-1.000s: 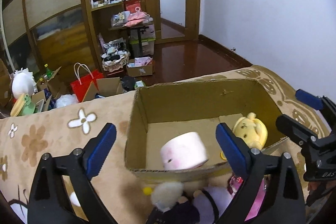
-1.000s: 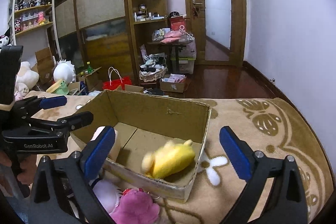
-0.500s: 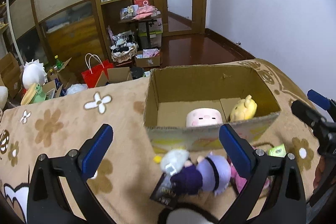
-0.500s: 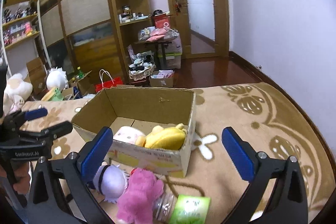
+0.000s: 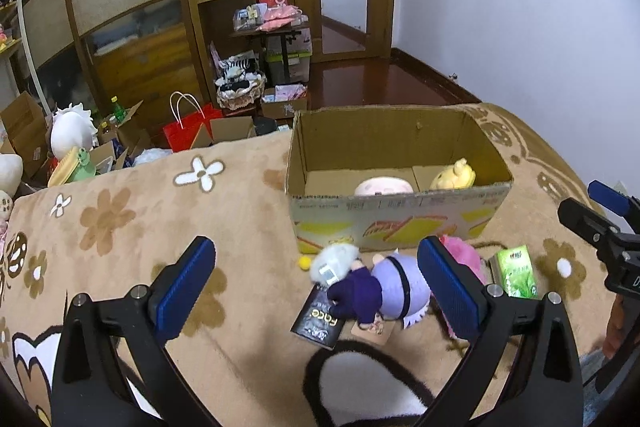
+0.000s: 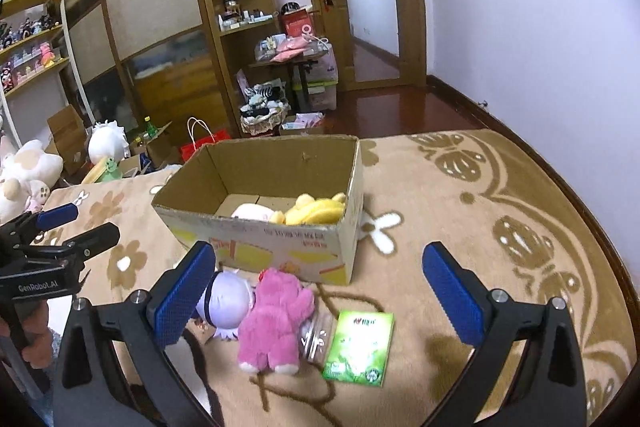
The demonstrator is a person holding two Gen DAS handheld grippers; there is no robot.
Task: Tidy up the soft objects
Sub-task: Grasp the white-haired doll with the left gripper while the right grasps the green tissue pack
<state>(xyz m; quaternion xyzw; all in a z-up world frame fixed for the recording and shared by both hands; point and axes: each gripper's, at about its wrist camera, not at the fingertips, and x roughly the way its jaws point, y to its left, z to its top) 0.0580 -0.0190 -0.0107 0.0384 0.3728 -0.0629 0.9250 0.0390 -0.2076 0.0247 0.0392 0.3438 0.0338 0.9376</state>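
Both grippers have pulled back and up from the cardboard box [image 5: 400,223] over the last second, so more of the patterned blanket [image 5: 160,227] in front of it now shows. The left gripper [image 5: 316,279] hangs released, its blue pads spread wide with nothing between them; just ahead of it and toward its right pad lies a purple-clothed doll [image 5: 352,291] against a lilac round plush [image 5: 400,287], with a black card [image 5: 320,319] under them. The right gripper [image 6: 320,291] is likewise spread and empty; just ahead of it lies a pink plush [image 6: 276,319], the lilac one touching it on the left-pad side, a clear jar [image 6: 316,337] and a green packet [image 6: 358,347] on the other. Farther out, the box holds a pale pink plush [image 6: 250,213] and a yellow plush [image 6: 316,213], side by side on its floor.

Judging from this, two soft toys are stowed and the grippers have retreated to choose the next. The pink plush and lilac plush look the nearest candidates; the packet, jar and card are probably not soft and should stay out.
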